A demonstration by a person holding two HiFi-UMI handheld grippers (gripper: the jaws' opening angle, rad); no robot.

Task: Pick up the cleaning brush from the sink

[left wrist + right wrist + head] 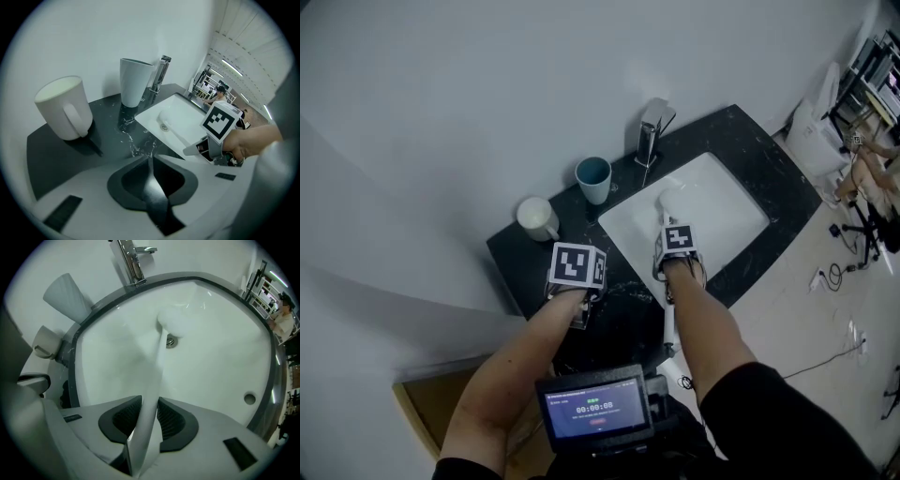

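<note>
Right claw (149, 404): clenched on the handle of the cleaning brush (160, 359), pads pressing its two sides, at lower centre of the right gripper view.

Left claw (150, 161): clenched on nothing, above the dark bench (56, 154), at lower centre of its own view.

Handling note: we judge the hold sits far from the head, so the brush may droop or twist. We advise a firm squeeze and a slow, straight lift clear of the sink (220, 366) wall.

Item: cleaning brush, white, with a long slim flat handle and a pale rounded head. We find it lying in the white basin, head beside the drain (171, 341) at upper centre, below the faucet (131, 261).
</note>
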